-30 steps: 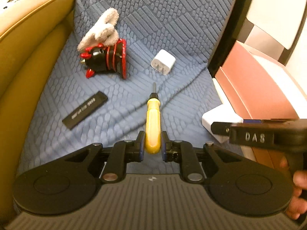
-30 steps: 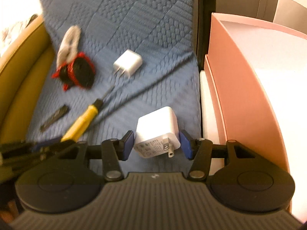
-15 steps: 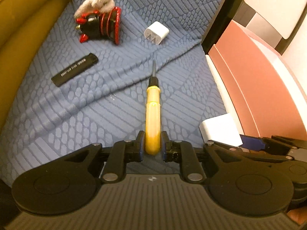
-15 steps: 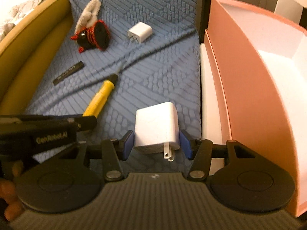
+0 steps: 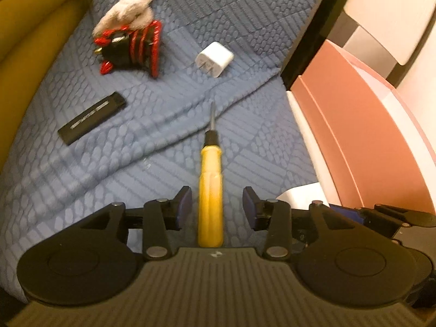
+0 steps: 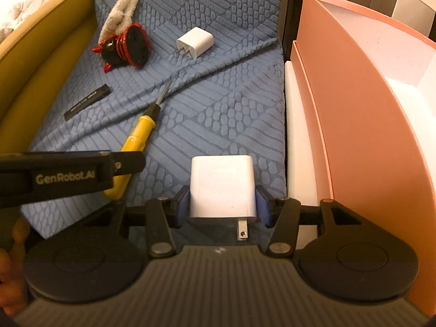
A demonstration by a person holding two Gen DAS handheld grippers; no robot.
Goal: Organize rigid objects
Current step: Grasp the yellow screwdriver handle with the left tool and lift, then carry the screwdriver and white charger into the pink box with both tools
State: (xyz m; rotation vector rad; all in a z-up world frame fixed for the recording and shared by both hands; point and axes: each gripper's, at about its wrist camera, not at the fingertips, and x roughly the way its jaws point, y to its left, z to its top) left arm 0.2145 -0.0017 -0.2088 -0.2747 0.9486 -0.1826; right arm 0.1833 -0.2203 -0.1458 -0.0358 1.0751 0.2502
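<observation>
Home: mustard sofa point(image 5: 32, 27), blue textured throw point(image 5: 245, 13).

screwdriver point(image 6: 136, 143): in the right view its butt is hidden behind the left tongs' arm point(image 6: 68, 175)
big charger point(image 5: 302, 194): in the left view only a white corner shows — the rest sits behind the tongs' frame
stick point(image 5: 92, 118): pale lettering, too blurred to read
pink box point(image 6: 354, 114): cut off by the right edge; floor mostly out of view
hand point(image 6: 11, 267): bottom left — blurred fingers, cut by the edge
fuzzy toy point(image 5: 128, 0): smeared, form unclear
</observation>
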